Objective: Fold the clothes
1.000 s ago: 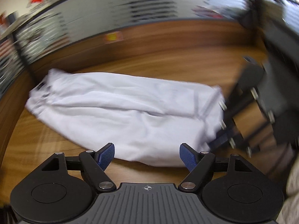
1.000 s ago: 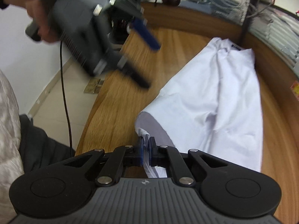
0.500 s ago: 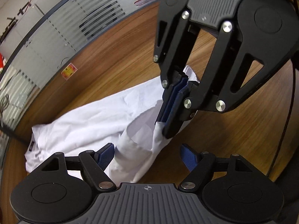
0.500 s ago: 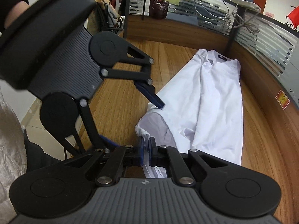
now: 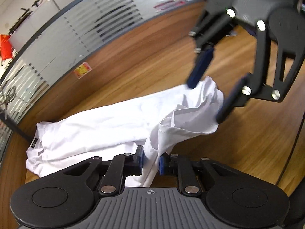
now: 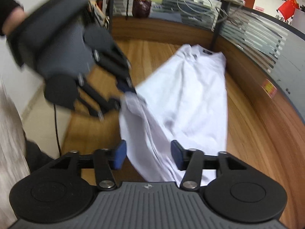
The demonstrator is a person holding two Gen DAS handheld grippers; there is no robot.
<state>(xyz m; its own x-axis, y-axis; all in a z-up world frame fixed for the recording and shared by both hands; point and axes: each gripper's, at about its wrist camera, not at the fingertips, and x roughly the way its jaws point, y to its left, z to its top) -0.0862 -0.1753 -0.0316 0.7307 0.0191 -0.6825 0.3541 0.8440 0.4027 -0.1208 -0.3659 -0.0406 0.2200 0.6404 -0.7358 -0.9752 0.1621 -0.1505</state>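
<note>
A white shirt (image 5: pixel 106 131) lies lengthwise on the wooden table (image 5: pixel 247 143), its collar label (image 5: pixel 34 144) at the far end. My left gripper (image 5: pixel 151 161) is closing on a raised fold of the hem, and its pads press the cloth. The right wrist view shows that left gripper (image 6: pixel 126 93) pinching the shirt (image 6: pixel 190 99) at its near left corner. My right gripper (image 6: pixel 147 156) is opening; hem cloth hangs between its blue pads without being pressed. From the left wrist view, the right gripper (image 5: pixel 205 101) straddles the bunched hem with its jaws wide.
A curved wooden wall topped with striped glass (image 5: pixel 114 24) rings the table's far side and carries a red-yellow sticker (image 5: pixel 82 69). The table's left edge (image 6: pixel 70 126) drops to the floor, where a black cable (image 6: pixel 56 126) hangs. A person's hand (image 6: pixel 13 19) holds the left gripper.
The left gripper moved to the hem and closed on a fold of it. The right gripper, earlier shut on the hem, has opened and drawn back a little.
</note>
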